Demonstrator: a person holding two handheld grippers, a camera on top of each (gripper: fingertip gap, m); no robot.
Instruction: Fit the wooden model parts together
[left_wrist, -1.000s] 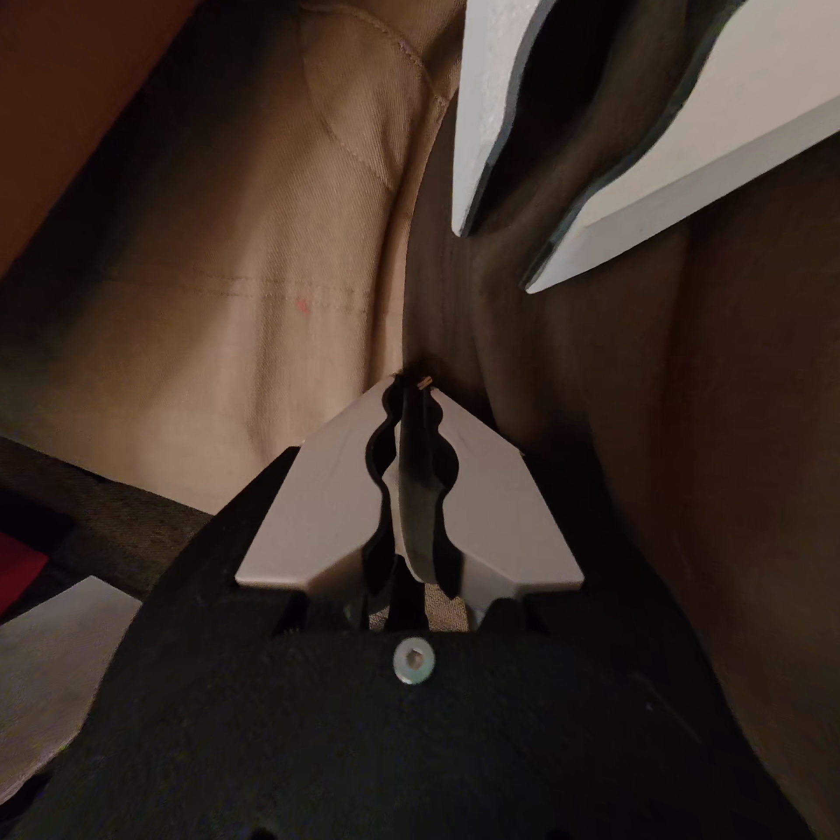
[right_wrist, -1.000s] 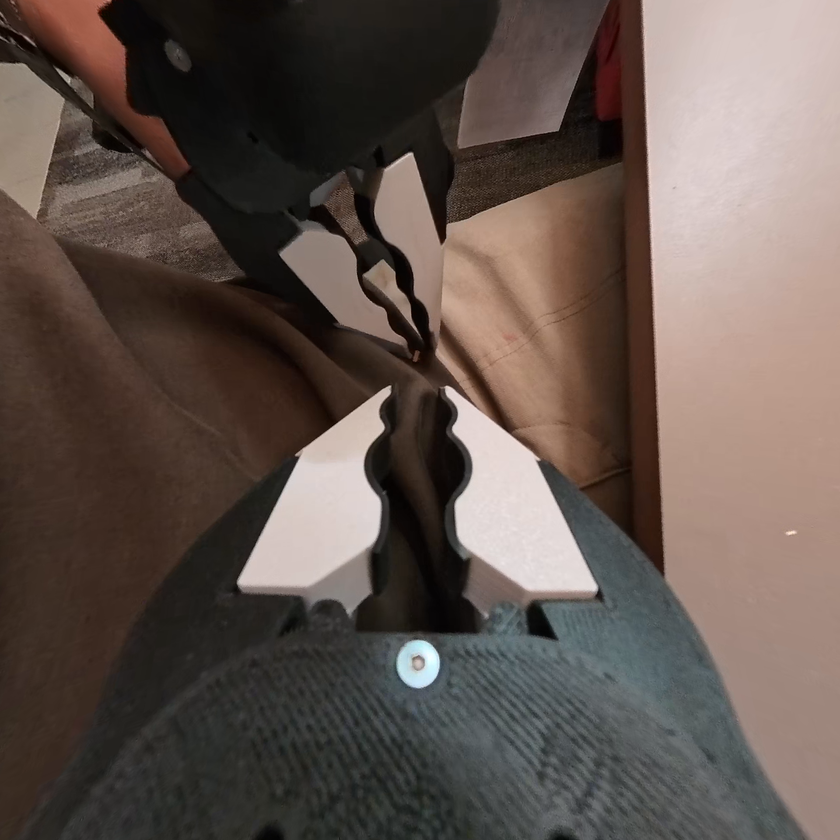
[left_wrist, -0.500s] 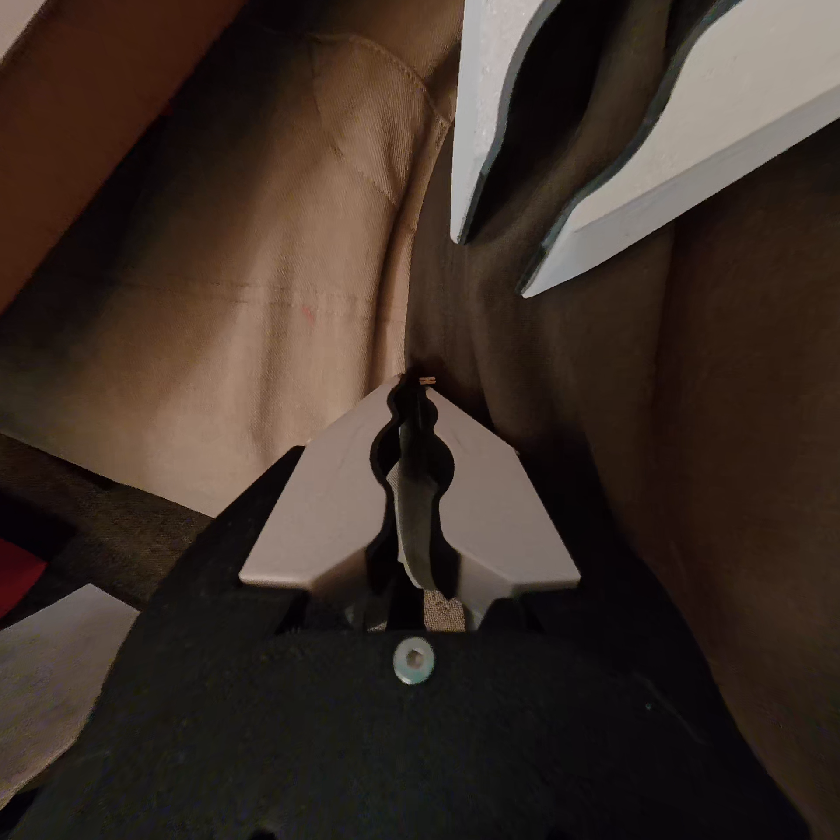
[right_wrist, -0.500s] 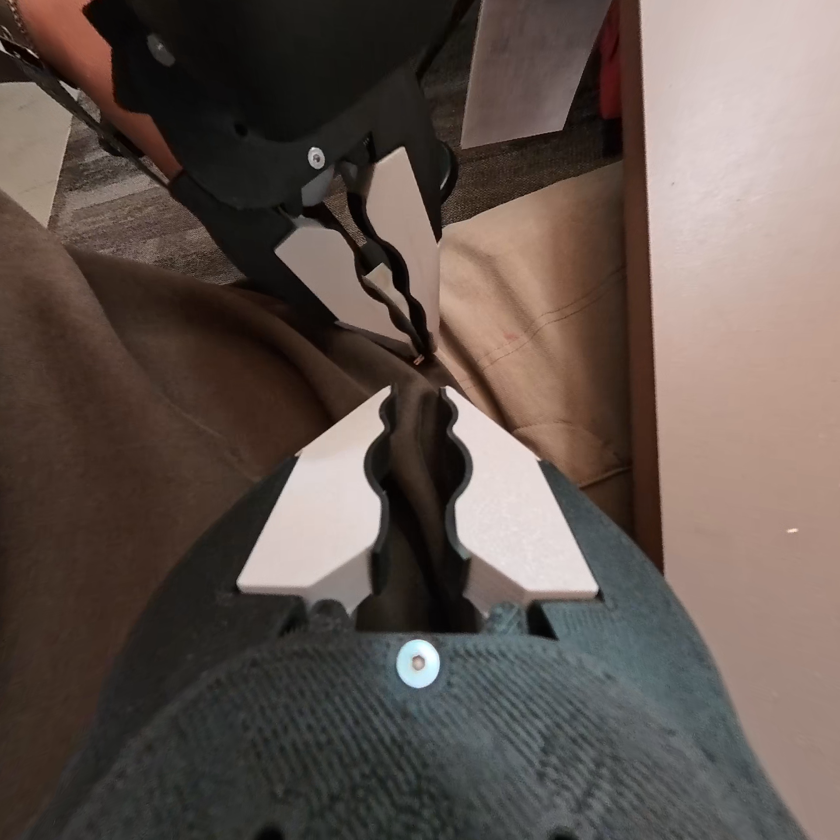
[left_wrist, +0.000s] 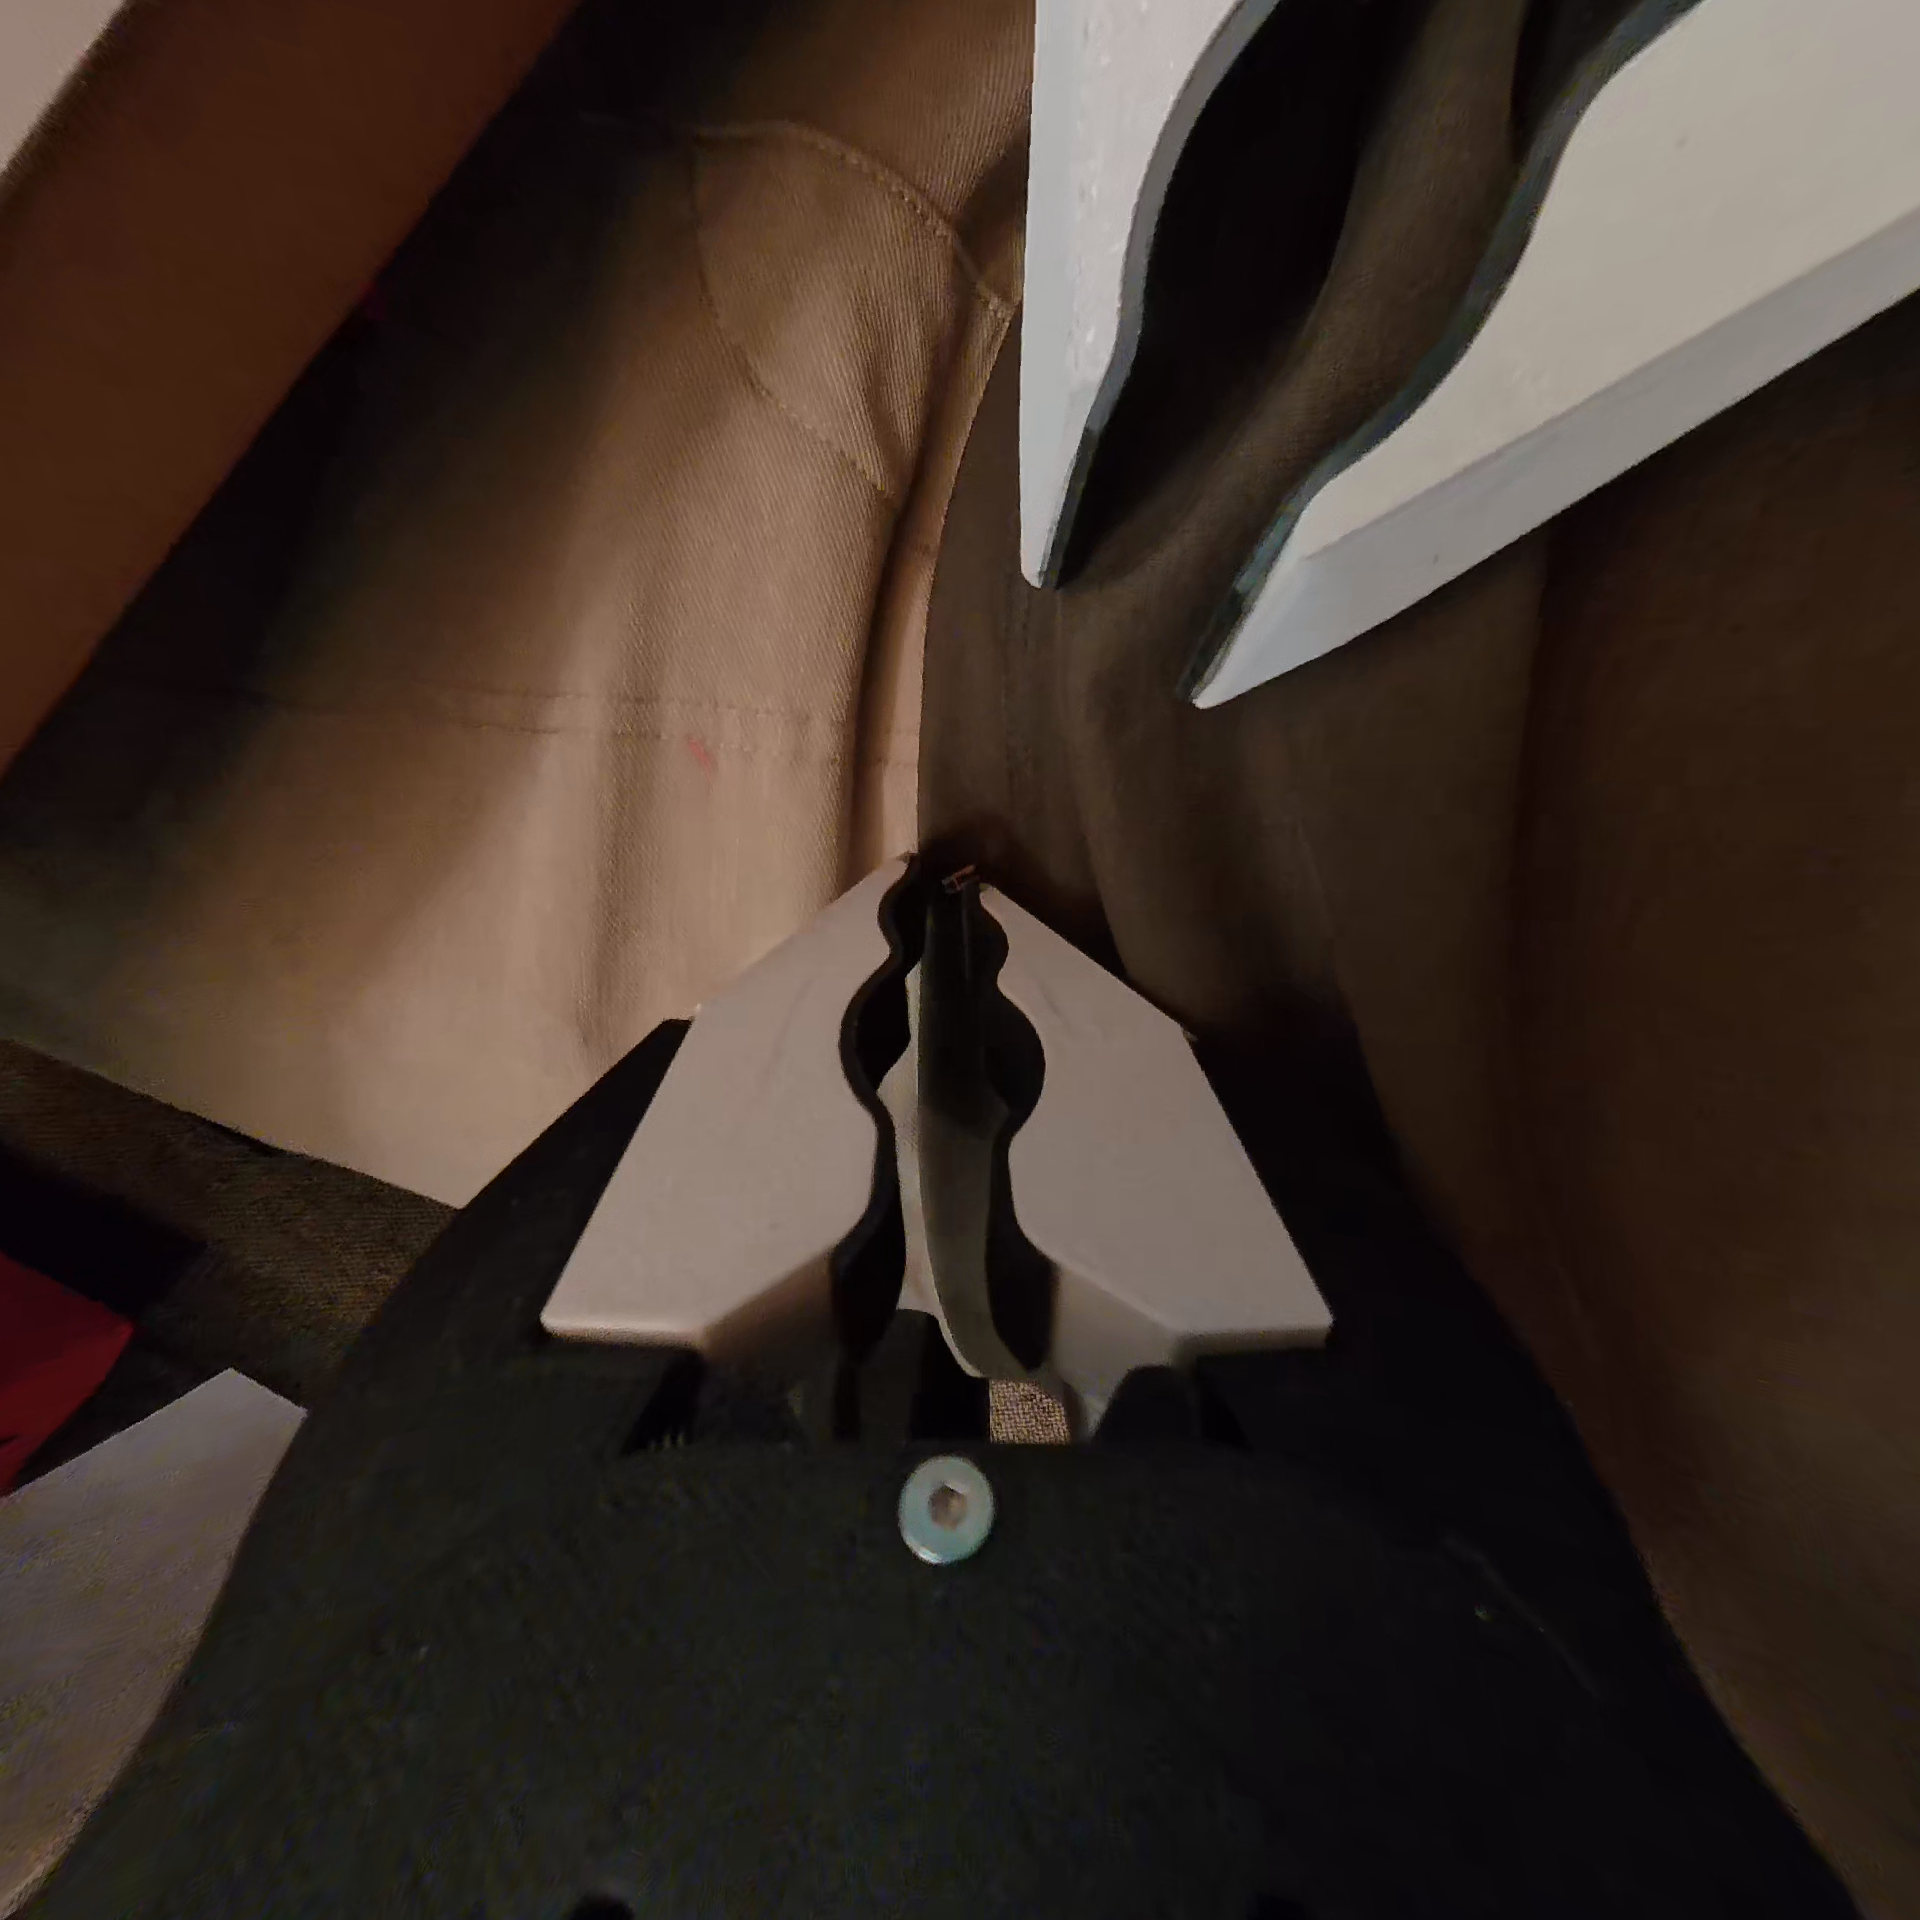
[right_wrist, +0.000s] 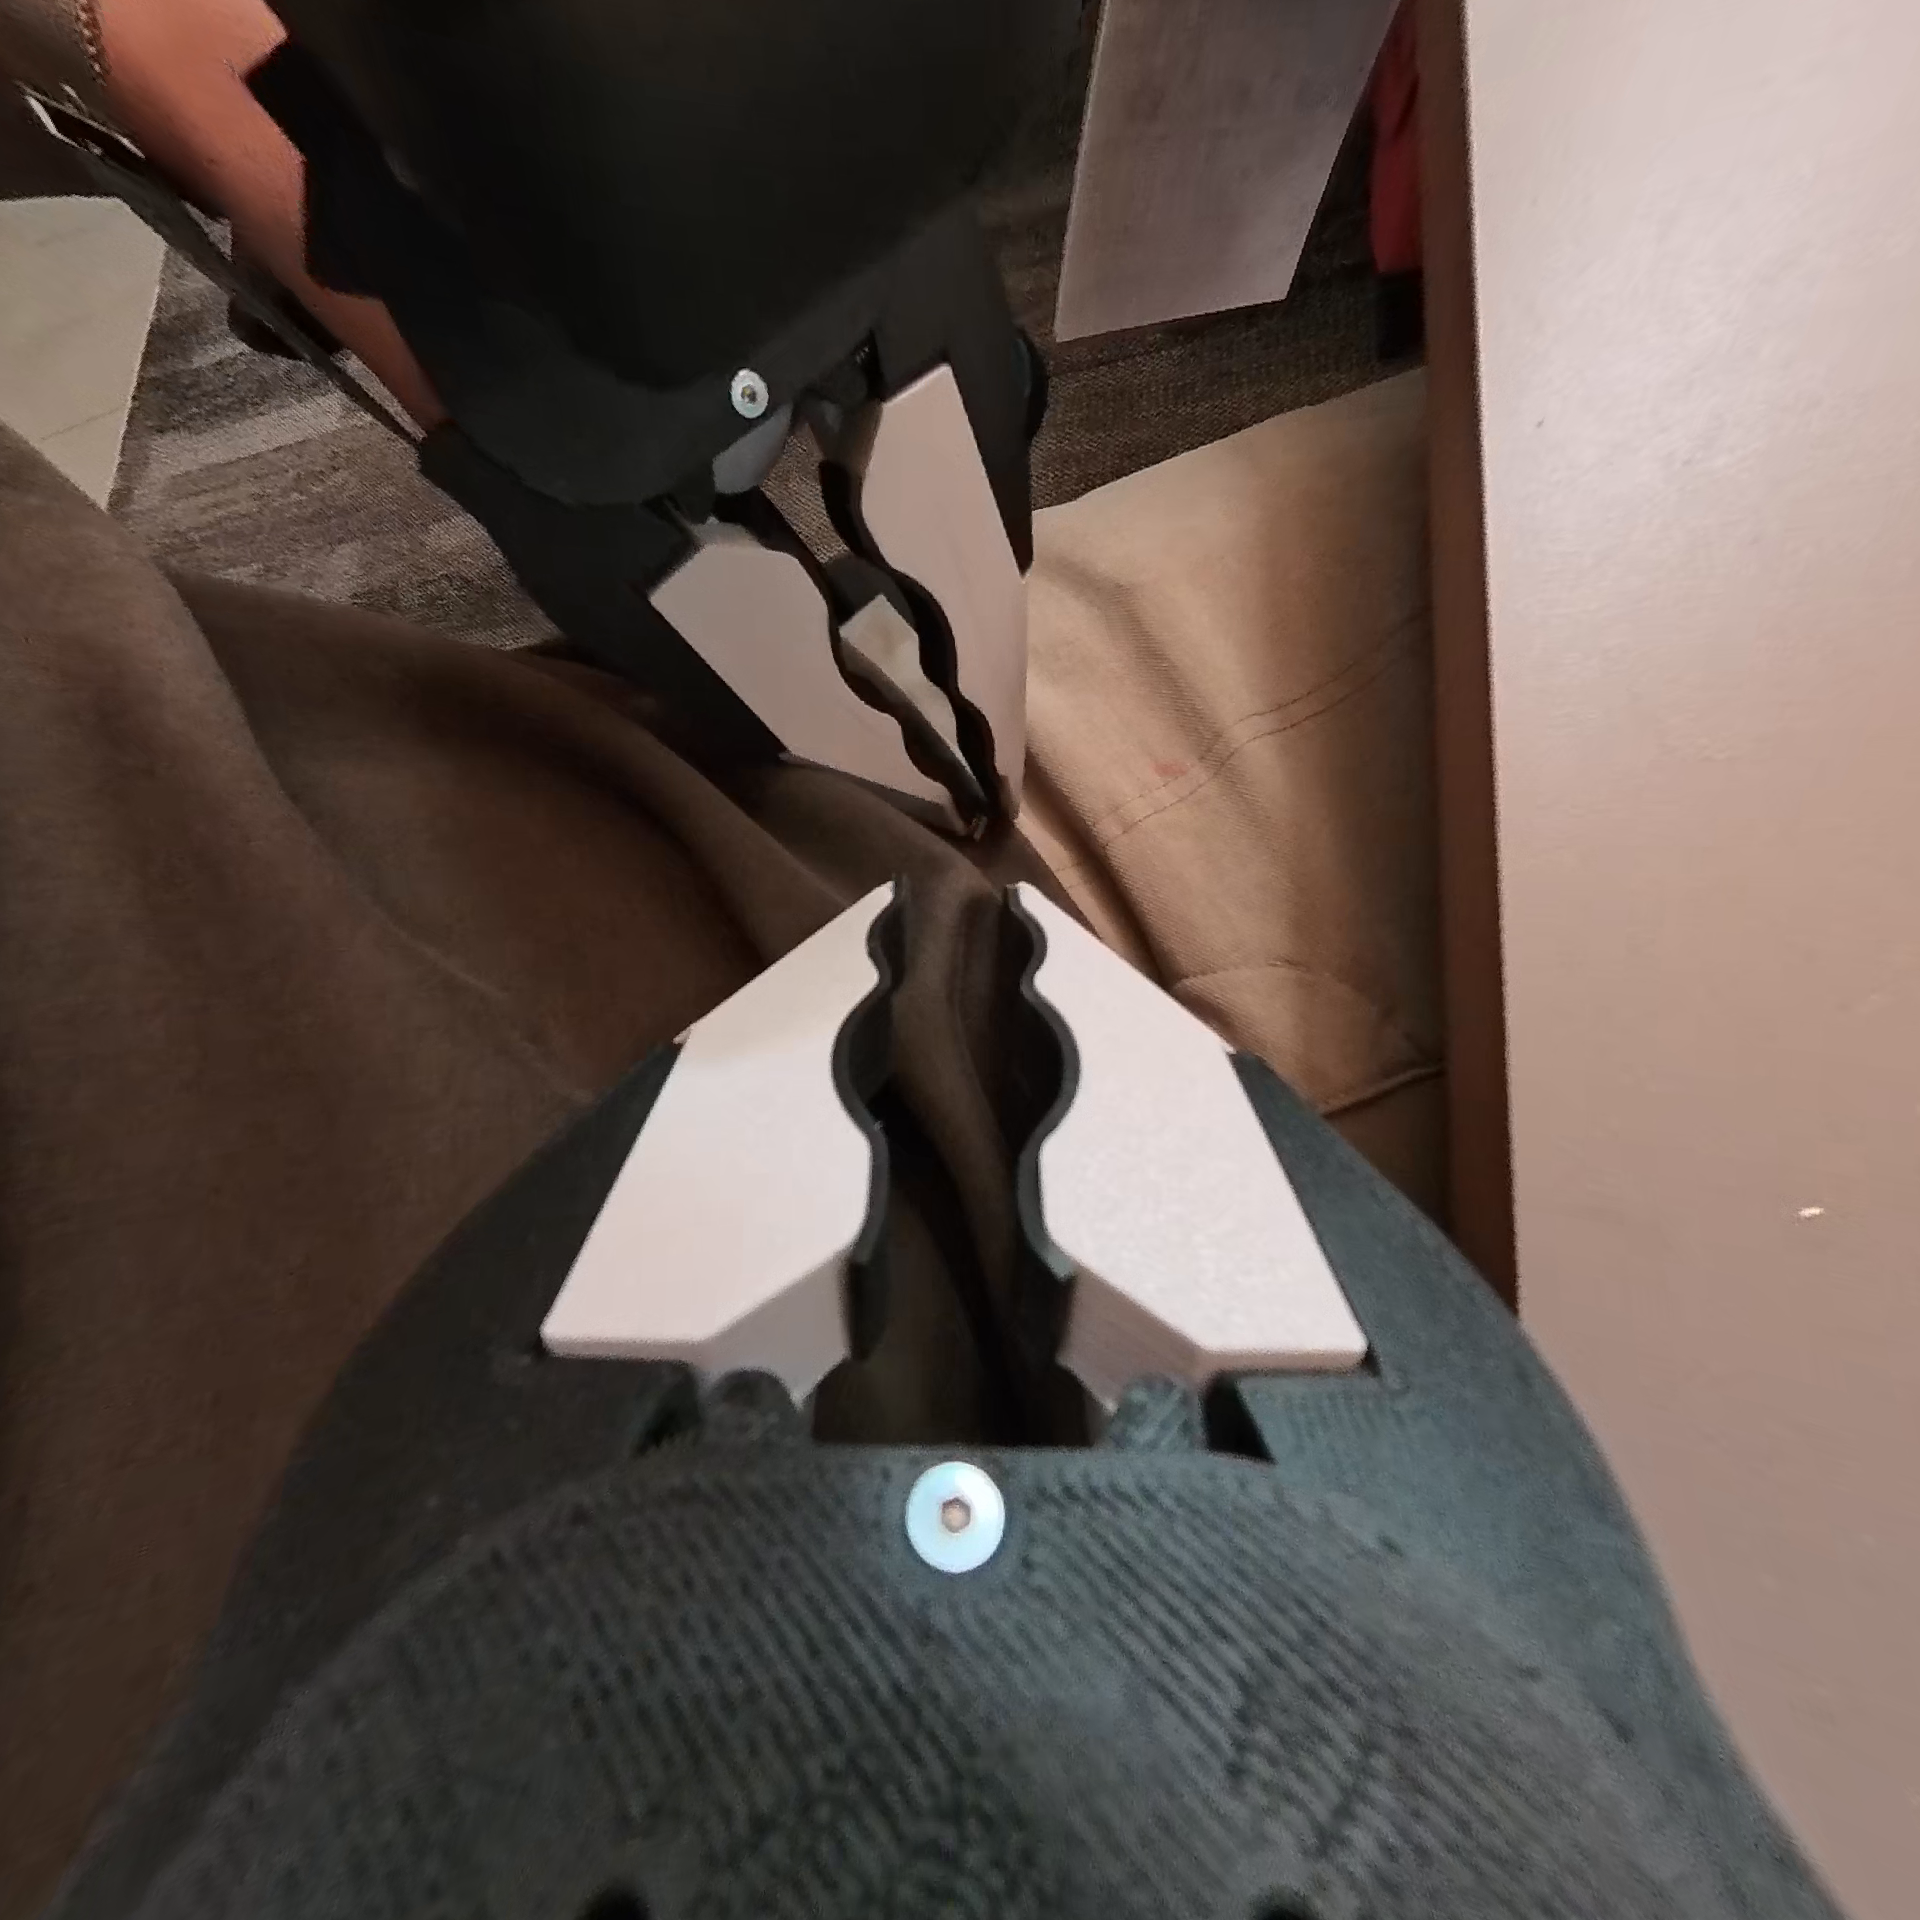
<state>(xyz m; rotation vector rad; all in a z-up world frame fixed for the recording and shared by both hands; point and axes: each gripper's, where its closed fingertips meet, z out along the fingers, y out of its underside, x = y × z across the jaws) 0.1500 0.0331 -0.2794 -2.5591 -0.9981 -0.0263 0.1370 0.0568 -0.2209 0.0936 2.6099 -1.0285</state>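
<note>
The left gripper (left_wrist: 951, 883) has its jaws pressed nearly together, pinching a very small piece (left_wrist: 957, 882) at the very tips; in the right wrist view the same small piece (right_wrist: 978, 826) shows at the tips of the left gripper (right_wrist: 982, 821). It is too small to tell whether it is one of the wooden model parts. A thin, dark-edged strip (left_wrist: 951, 1122) also runs down the gap between the left fingers, and what it is cannot be told.

The right gripper (right_wrist: 954, 894) has its jaws spread with nothing held; only dark brown fabric (right_wrist: 312, 935) shows through the gap. Seen from the left wrist view, the right gripper (left_wrist: 1122, 623) hangs spread above that same brown fabric (left_wrist: 1455, 935).

The two grippers point tip to tip, close but not touching, over the seam where the brown fabric meets a tan cushion (right_wrist: 1247, 675). A pale wall or panel (right_wrist: 1683, 727) stands on the right. No container shows in either view.
</note>
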